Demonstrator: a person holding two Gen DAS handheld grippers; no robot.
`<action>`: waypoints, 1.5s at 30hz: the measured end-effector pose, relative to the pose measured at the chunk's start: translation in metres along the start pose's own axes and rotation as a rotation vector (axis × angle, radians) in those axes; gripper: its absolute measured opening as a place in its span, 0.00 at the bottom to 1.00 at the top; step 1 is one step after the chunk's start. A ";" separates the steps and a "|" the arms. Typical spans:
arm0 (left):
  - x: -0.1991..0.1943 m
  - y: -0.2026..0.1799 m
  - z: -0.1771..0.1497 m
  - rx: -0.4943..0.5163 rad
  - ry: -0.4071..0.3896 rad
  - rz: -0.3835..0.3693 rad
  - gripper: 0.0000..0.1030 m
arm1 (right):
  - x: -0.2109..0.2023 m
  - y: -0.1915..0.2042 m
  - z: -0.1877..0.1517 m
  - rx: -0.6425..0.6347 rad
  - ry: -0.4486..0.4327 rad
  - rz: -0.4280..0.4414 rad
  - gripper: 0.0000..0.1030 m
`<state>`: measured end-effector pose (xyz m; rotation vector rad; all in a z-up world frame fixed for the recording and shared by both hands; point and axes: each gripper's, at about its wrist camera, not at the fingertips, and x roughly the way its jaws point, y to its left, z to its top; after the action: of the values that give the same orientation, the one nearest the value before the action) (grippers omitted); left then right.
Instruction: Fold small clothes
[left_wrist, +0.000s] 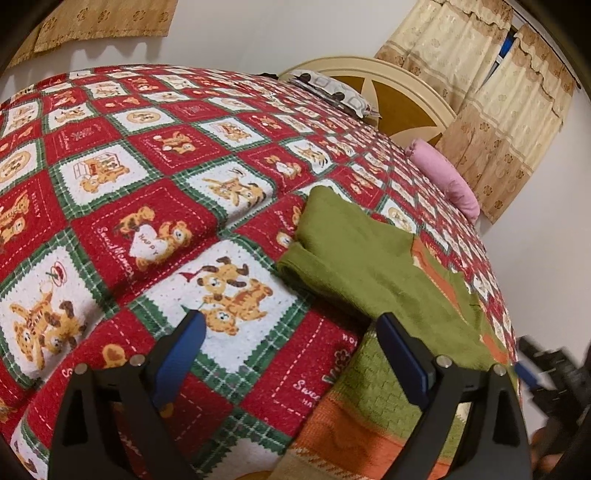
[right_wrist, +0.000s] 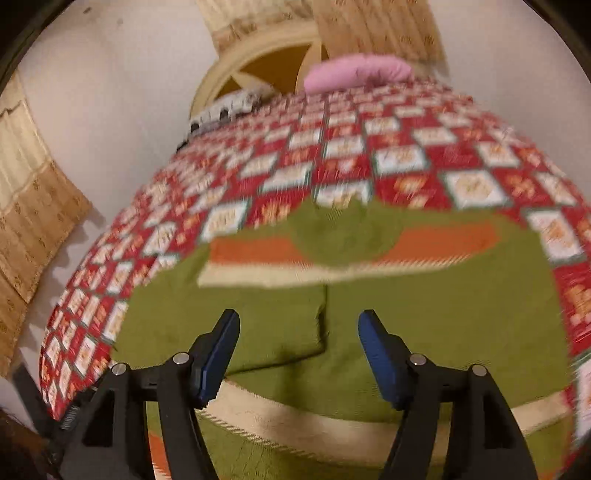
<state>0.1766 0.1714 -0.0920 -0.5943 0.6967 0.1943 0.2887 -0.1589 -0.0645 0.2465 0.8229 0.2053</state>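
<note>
A small green sweater (left_wrist: 369, 266) with orange and cream stripes lies on the bed, a sleeve folded over its body. My left gripper (left_wrist: 291, 325) is open and empty, its right finger over the sweater's left edge, its left finger over the quilt. In the right wrist view the sweater (right_wrist: 424, 317) fills the foreground, with a folded sleeve (right_wrist: 236, 325) at left. My right gripper (right_wrist: 299, 328) is open and empty just above the sweater's lower body. The right gripper also shows in the left wrist view (left_wrist: 535, 373) at the far right edge.
A red, green and white teddy-bear quilt (left_wrist: 147, 206) covers the bed. A pink pillow (left_wrist: 447, 177) and a patterned pillow (left_wrist: 332, 88) lie by the cream headboard (left_wrist: 406, 96). Beige curtains (left_wrist: 498, 96) hang behind. The bed edge drops off at right.
</note>
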 end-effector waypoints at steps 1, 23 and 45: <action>0.000 0.000 -0.001 0.000 0.000 0.001 0.93 | 0.013 0.006 -0.004 -0.019 0.028 0.009 0.66; 0.003 -0.002 0.000 0.022 0.014 0.003 0.99 | -0.098 0.056 0.059 -0.268 -0.357 -0.225 0.10; 0.005 -0.010 -0.002 0.057 0.016 0.045 1.00 | -0.088 -0.115 -0.025 0.147 -0.205 -0.550 0.28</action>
<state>0.1827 0.1621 -0.0924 -0.5267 0.7298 0.2114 0.2220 -0.2890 -0.0535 0.1678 0.6744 -0.3922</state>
